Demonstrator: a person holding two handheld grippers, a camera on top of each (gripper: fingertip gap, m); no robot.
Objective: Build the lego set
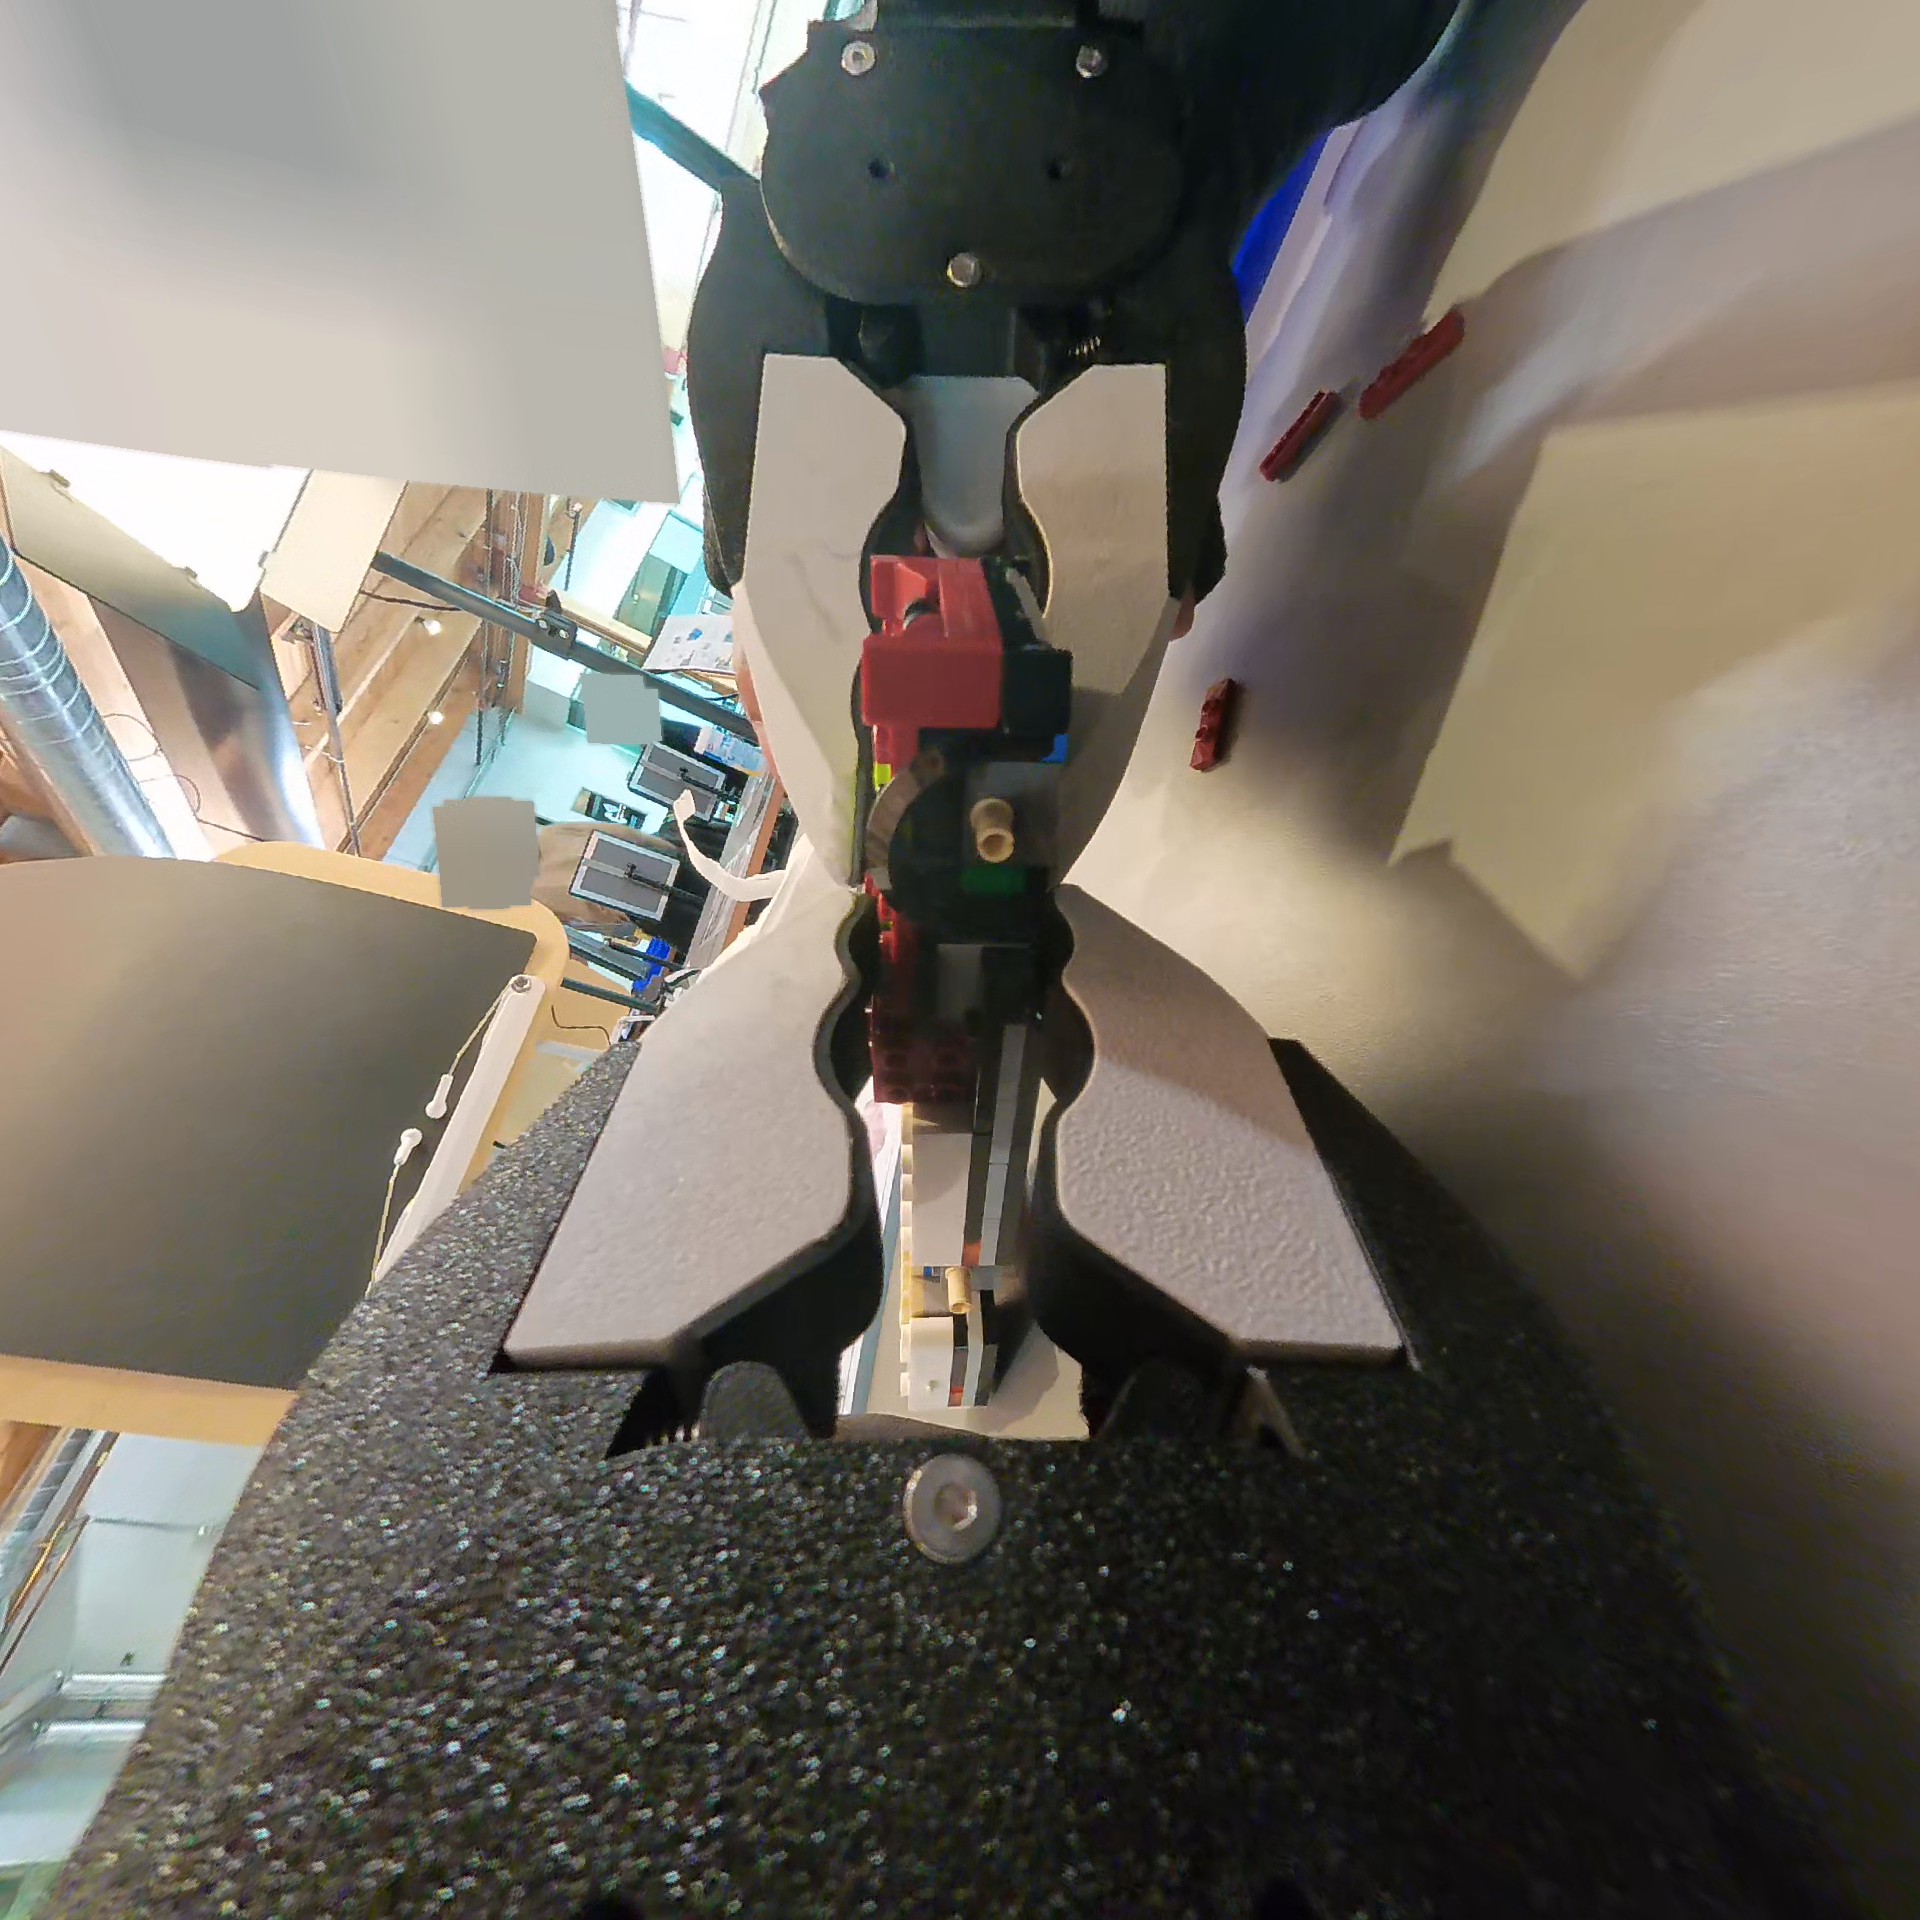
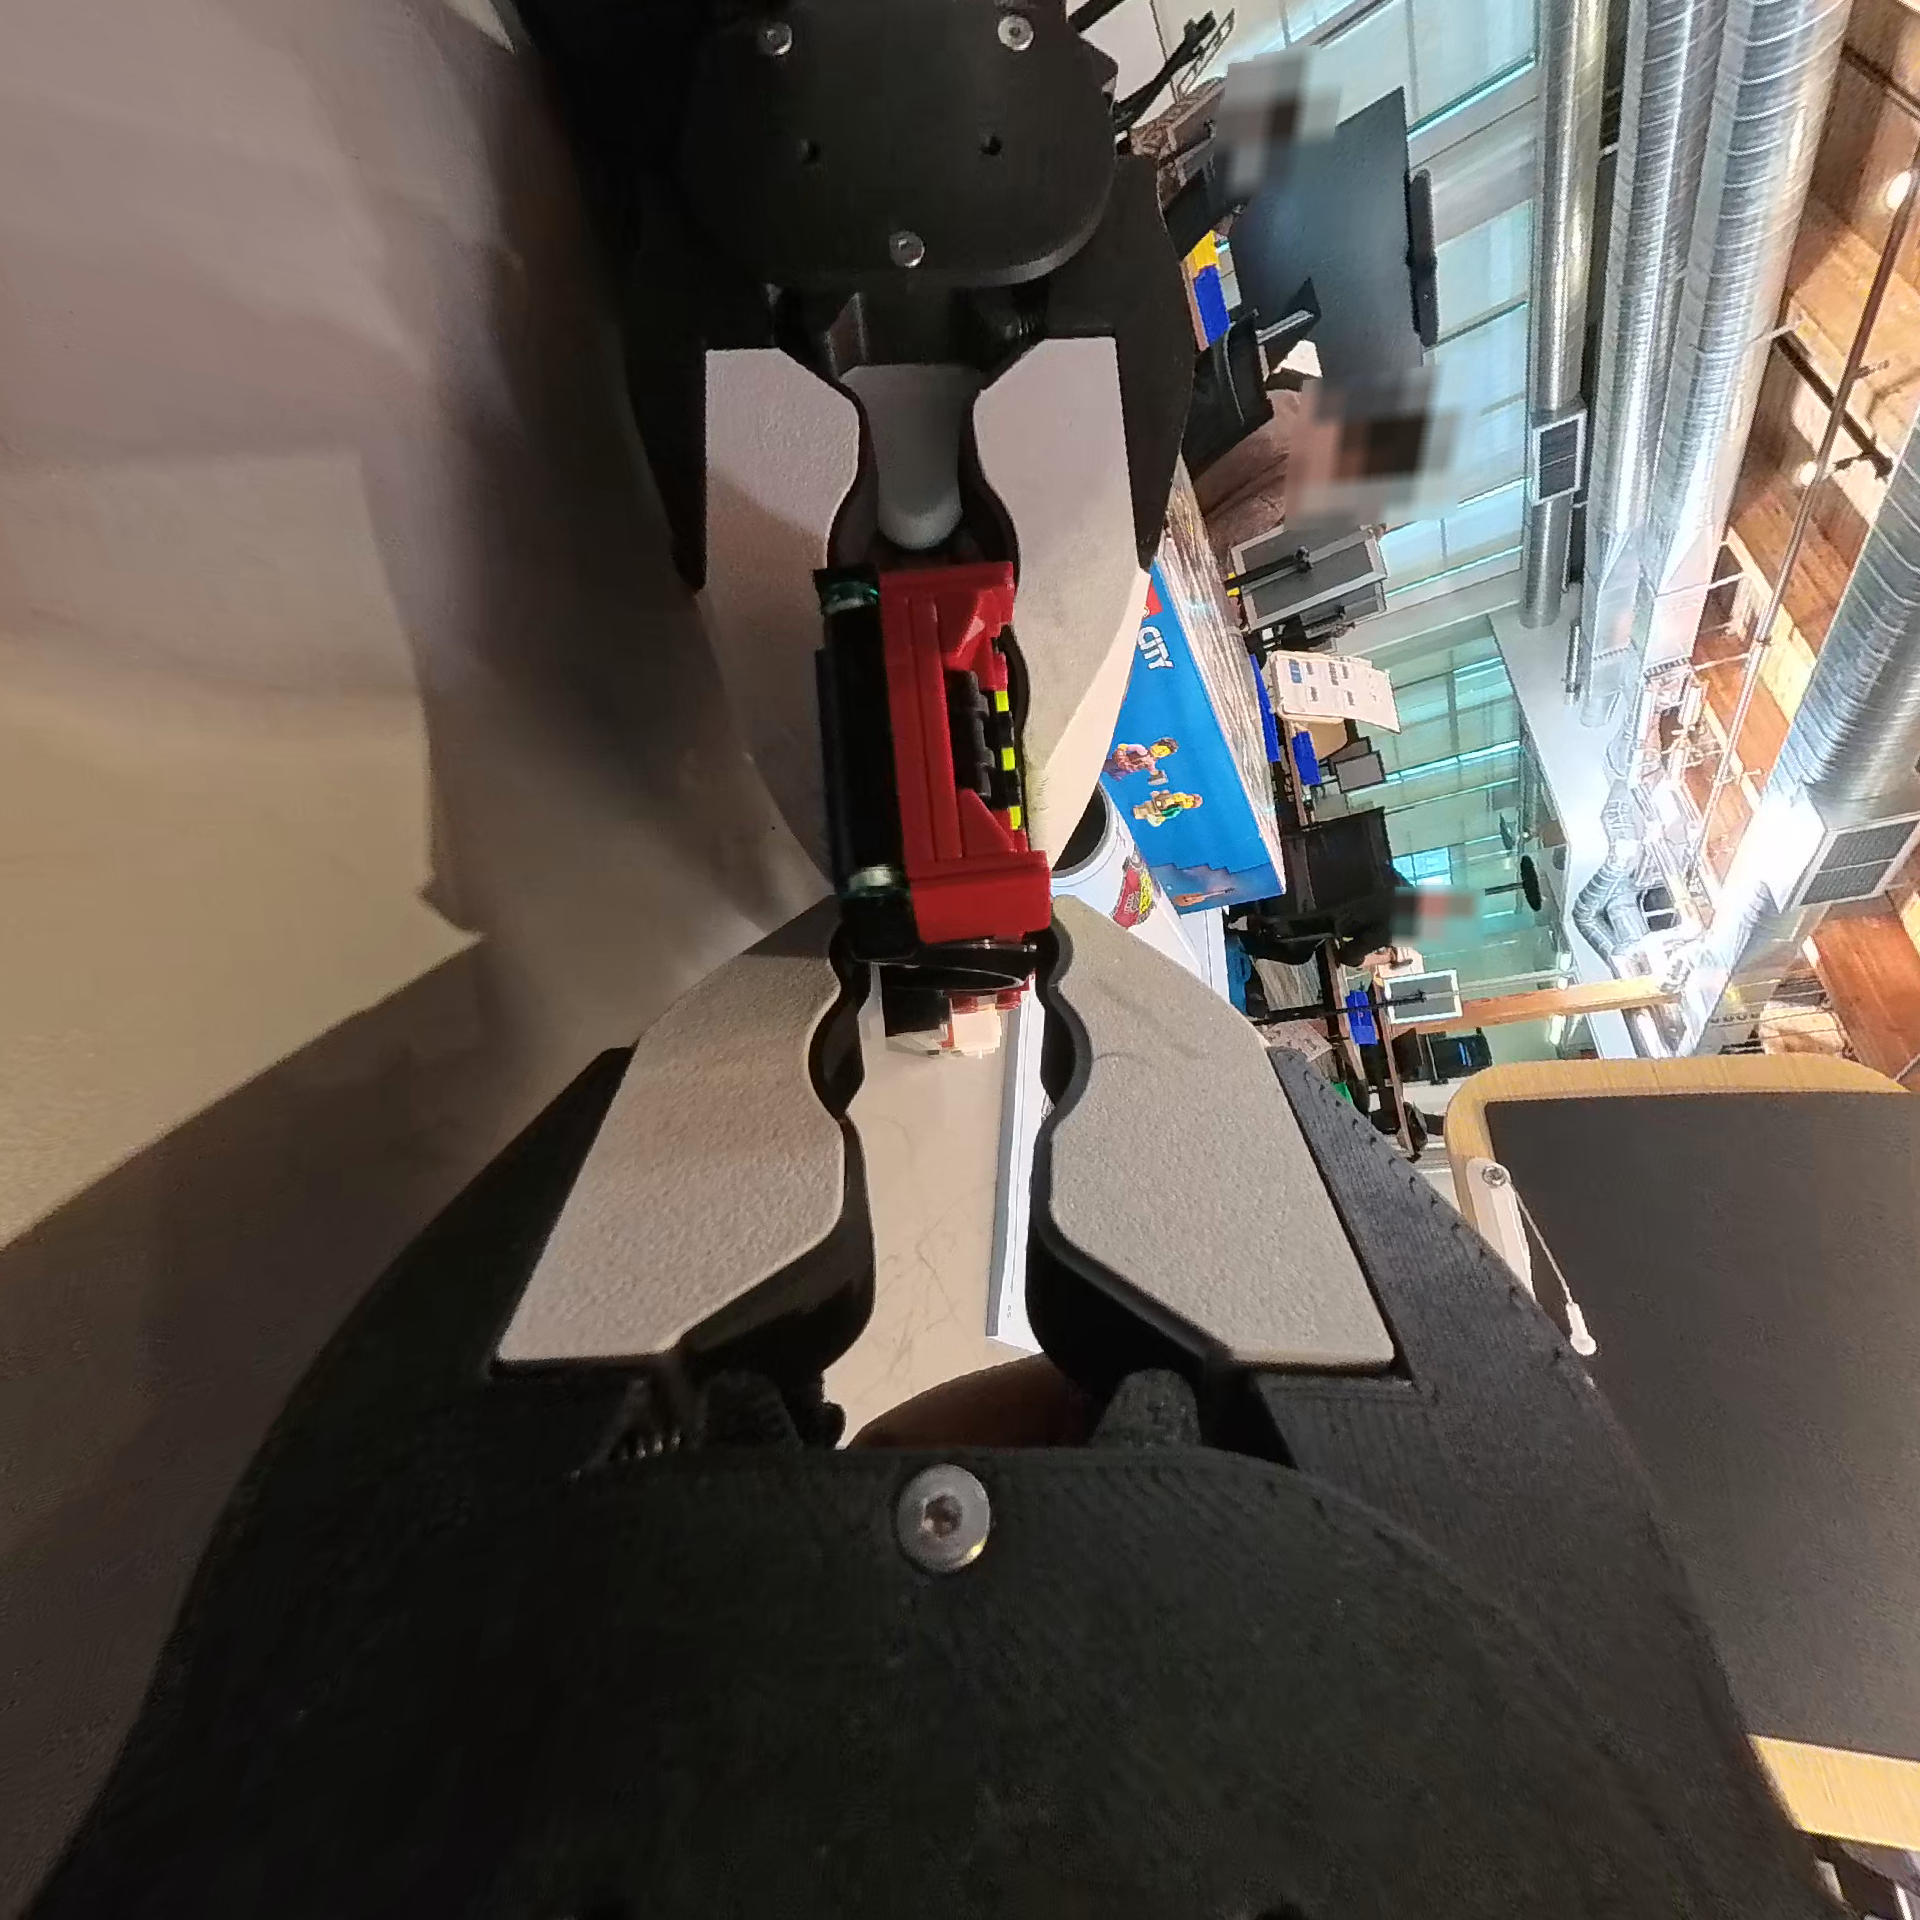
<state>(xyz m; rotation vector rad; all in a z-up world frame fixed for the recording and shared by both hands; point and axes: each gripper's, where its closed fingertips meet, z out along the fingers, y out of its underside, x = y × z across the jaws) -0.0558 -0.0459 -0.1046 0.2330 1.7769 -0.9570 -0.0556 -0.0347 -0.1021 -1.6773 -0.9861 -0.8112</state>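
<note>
A red and black toy brick vehicle [image 1: 935,665] hangs between my two grippers, which face each other tip to tip. In the left wrist view my left gripper [image 1: 961,935] is shut on the model's long body of dark red, grey and white bricks, which runs back between its fingers. The right gripper's white fingers [image 1: 810,623] close on the far red end. In the right wrist view my right gripper [image 2: 945,945] is shut on the model's black underside below its red top [image 2: 945,748]. The left gripper's fingers [image 2: 769,520] flank it from the far side.
Three small dark red brick pieces [image 1: 1408,364] [image 1: 1294,436] [image 1: 1214,724] lie on the white table [image 1: 1558,1143]. A blue toy box [image 2: 1195,769] and a white tub [image 2: 1117,862] stand behind. A black-topped table [image 2: 1714,1351] is to the side, and people sit in the background.
</note>
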